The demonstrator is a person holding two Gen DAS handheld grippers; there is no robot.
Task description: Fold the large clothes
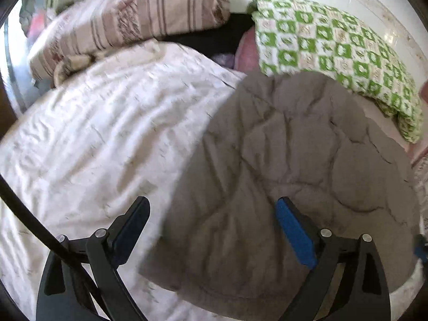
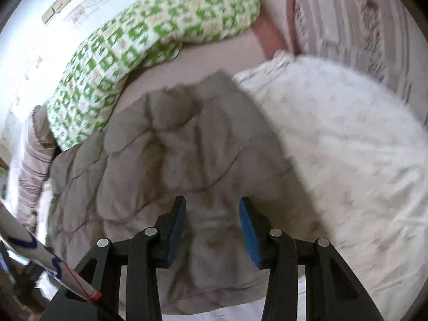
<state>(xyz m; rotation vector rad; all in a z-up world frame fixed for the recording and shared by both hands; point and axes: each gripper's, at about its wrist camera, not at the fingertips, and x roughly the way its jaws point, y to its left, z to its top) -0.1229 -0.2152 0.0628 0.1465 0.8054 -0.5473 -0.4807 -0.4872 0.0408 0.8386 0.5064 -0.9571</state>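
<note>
A grey-brown quilted padded garment [image 1: 294, 147] lies spread on the bed, over a white quilt [image 1: 107, 133]. My left gripper [image 1: 211, 203] hovers above the garment's left edge, its jaws wide apart with nothing pinched between them. In the right wrist view the same garment [image 2: 165, 147] fills the middle. My right gripper [image 2: 212, 206] stands half closed near the garment's near edge, and a thick ridge of the grey fabric fills the gap between its blue pads.
A green-and-white checked blanket [image 1: 334, 45] [image 2: 139, 42] lies bunched beyond the garment by the white wall. A striped pillow [image 1: 128, 18] [image 2: 361, 26] sits at the far side. A black cable [image 1: 26, 214] crosses the left view's lower corner.
</note>
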